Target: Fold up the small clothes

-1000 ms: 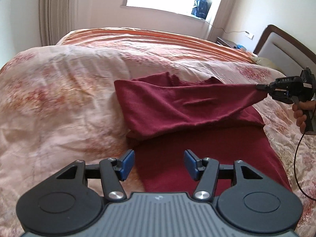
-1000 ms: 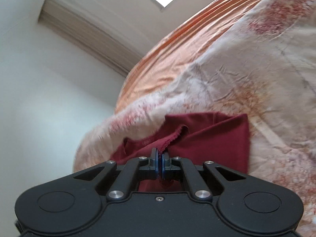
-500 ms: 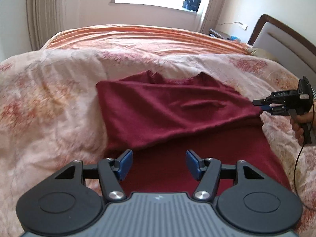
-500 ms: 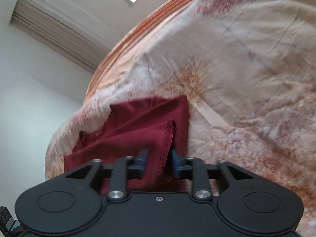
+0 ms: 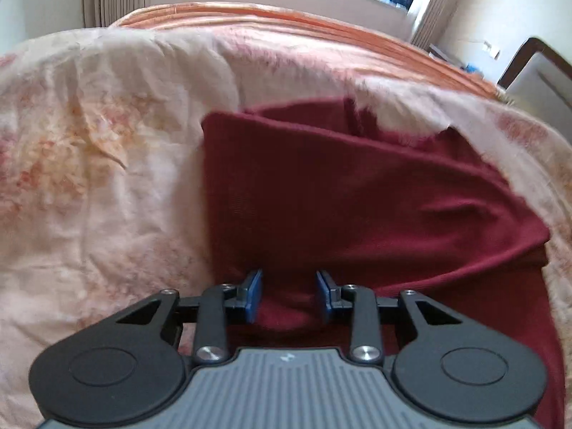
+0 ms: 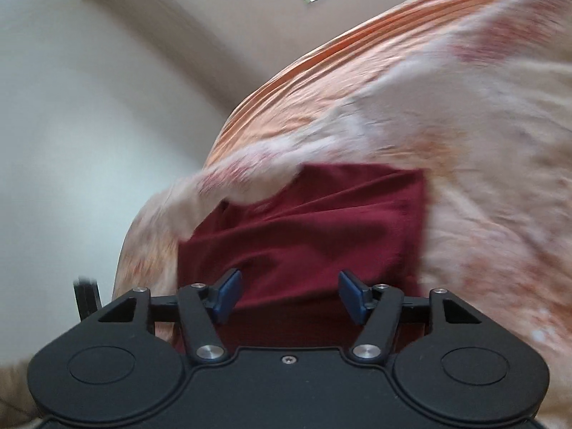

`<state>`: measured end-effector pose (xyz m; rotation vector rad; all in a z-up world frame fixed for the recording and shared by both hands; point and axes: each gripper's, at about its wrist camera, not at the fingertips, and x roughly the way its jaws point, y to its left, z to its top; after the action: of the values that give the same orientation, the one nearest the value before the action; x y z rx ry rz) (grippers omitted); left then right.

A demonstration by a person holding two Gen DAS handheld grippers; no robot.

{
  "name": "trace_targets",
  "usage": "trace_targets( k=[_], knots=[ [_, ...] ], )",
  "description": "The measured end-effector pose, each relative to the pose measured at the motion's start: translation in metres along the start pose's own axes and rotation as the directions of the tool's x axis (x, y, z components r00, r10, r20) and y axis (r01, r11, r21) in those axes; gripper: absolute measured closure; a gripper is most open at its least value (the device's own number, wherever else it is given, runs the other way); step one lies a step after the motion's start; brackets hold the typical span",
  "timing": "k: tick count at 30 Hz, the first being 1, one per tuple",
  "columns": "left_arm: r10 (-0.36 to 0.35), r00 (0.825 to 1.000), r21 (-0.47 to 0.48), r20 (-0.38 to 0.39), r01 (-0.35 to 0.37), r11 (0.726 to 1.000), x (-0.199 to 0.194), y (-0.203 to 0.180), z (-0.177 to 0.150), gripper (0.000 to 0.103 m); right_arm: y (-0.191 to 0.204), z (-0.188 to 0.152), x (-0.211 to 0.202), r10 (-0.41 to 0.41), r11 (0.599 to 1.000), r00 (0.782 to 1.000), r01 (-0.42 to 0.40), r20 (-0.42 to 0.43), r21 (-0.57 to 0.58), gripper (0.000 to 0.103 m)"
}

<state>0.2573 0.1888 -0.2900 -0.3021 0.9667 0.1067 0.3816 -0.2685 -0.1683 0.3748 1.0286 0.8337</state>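
Note:
A dark red garment (image 5: 350, 207) lies on the bed, its upper part folded across the lower part. In the left wrist view my left gripper (image 5: 289, 295) points down at the near edge of that fold. Its jaws are closing, with a hump of red cloth rising between the blue pads, which stand apart from it. In the right wrist view the same garment (image 6: 307, 228) lies flat below my right gripper (image 6: 287, 295). Its jaws are opening and nothing is between the pads.
The garment rests on a pale quilt with a pink and orange flower print (image 5: 89, 178). An orange blanket (image 5: 286, 21) covers the far side of the bed. A headboard (image 5: 536, 68) stands at the right, curtains and a window behind.
My right gripper has opened and let go of the garment's edge, which dropped flat. My left gripper has come down and forward onto the fold, and its jaws have narrowed.

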Motion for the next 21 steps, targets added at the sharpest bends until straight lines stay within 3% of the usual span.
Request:
trace_targets(
  k=[1, 3, 4, 6, 11, 16, 21],
  knots=[
    [-0.004, 1.0, 0.021, 0.025, 0.004, 1.0, -0.009, -0.003, -0.001, 0.039, 0.011, 0.004, 0.01, 0.023, 0.999, 1.0, -0.024, -0.013, -0.035, 0.039],
    [-0.012, 0.996, 0.056, 0.089, 0.007, 0.998, -0.027, -0.01, -0.005, 0.022, 0.039, 0.018, 0.043, 0.088, 0.992, 0.995, -0.092, -0.047, -0.085, 0.039],
    [-0.033, 0.994, 0.067, 0.106, 0.026, 0.997, -0.033, -0.013, -0.007, 0.02, 0.054, 0.026, 0.06, 0.115, 0.987, 0.992, -0.121, -0.059, -0.108, 0.039],
    [-0.076, 0.991, 0.081, 0.106, 0.068, 0.994, -0.036, -0.017, -0.008, 0.02, 0.09, 0.043, 0.103, 0.17, 0.967, 0.981, -0.184, -0.09, -0.177, 0.039],
    [-0.092, 0.99, 0.095, 0.104, 0.082, 0.992, -0.024, -0.025, -0.014, 0.02, 0.17, 0.08, 0.22, 0.231, 0.907, 0.952, -0.286, -0.203, -0.309, 0.044],
    [-0.105, 0.989, 0.059, 0.099, 0.099, 0.993, -0.014, -0.015, -0.017, 0.02, 0.216, 0.089, 0.314, 0.148, 0.851, 0.926, -0.298, -0.347, -0.432, 0.05],
    [-0.128, 0.986, 0.042, 0.109, 0.124, 0.991, -0.014, -0.011, -0.022, 0.02, 0.222, 0.076, 0.359, 0.055, 0.817, 0.87, -0.322, -0.491, -0.479, 0.055]
  ],
)
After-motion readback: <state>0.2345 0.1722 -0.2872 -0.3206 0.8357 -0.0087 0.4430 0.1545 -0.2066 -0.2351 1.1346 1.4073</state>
